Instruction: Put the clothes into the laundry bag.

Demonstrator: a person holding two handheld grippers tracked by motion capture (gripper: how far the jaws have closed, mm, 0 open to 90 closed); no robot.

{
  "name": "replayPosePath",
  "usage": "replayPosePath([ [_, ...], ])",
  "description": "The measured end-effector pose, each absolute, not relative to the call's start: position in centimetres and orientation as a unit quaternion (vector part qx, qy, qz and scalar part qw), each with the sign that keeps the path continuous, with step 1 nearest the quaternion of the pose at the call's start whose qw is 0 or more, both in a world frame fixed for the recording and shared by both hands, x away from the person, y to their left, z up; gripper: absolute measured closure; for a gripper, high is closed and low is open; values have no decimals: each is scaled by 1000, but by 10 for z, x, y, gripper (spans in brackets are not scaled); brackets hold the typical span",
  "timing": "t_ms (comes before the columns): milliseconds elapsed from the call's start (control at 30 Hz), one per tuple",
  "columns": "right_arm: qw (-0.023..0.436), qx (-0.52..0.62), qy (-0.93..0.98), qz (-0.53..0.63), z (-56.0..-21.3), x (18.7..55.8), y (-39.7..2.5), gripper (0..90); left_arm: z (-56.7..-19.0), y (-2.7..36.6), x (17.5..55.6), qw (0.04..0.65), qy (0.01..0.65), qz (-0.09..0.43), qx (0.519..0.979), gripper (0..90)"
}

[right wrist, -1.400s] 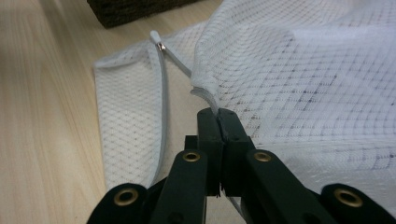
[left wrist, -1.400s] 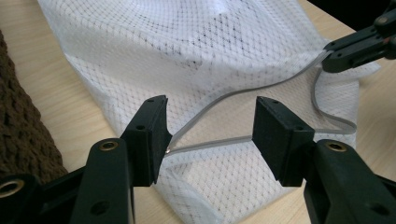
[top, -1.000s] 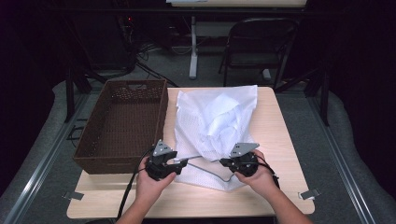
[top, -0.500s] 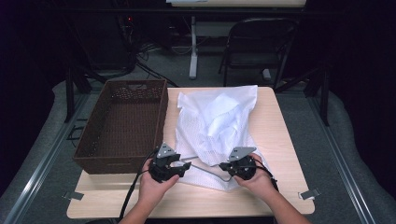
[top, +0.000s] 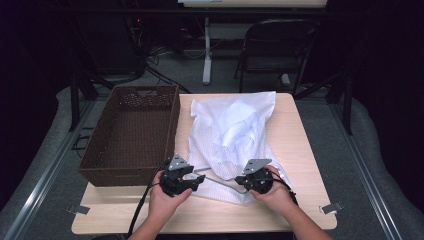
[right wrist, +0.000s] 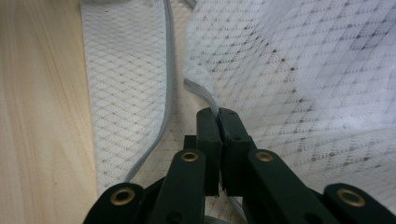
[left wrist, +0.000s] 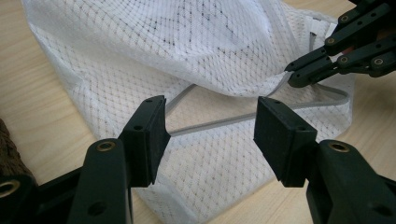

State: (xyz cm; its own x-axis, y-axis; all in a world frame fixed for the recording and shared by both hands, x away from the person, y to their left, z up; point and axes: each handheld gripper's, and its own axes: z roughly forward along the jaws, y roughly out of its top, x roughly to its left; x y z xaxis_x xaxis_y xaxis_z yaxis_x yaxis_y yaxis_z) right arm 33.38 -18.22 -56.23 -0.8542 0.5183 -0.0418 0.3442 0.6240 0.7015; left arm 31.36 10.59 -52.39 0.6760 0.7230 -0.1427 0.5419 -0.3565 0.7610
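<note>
A white mesh laundry bag (top: 234, 135) lies on the wooden table (top: 300, 145), its grey-edged opening toward the near side. My right gripper (top: 246, 181) is shut on the upper edge of the bag's opening (right wrist: 201, 91) and holds that layer a little off the lower one. In the left gripper view the same pinch shows at the upper right, on the bag's grey trim (left wrist: 280, 84). My left gripper (left wrist: 210, 123) is open, its jaws wide apart just above the bag's lower mesh layer (left wrist: 205, 163), facing the opening. In the high view the left gripper (top: 197, 179) sits at the bag's near left corner.
A brown wicker basket (top: 100, 150) stands on the left half of the table, close beside the left hand. A folding chair (top: 272, 50) and desk legs stand beyond the far edge. Bare wood runs along the near and right edges.
Both hands have drawn slightly toward the near edge. The right gripper has closed on the bag's opening edge and lifted it a bit; the left gripper has turned toward the opening.
</note>
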Motion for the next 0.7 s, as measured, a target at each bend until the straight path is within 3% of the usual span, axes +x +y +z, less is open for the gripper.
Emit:
replayPosePath([
  [267,121,243,891,365,-562,333,-183,816,-524,106,313,418,392,110,812,444],
  [700,135,245,878,388,-551,334,-193,564,-523,109,314,418,393,109,812,445],
])
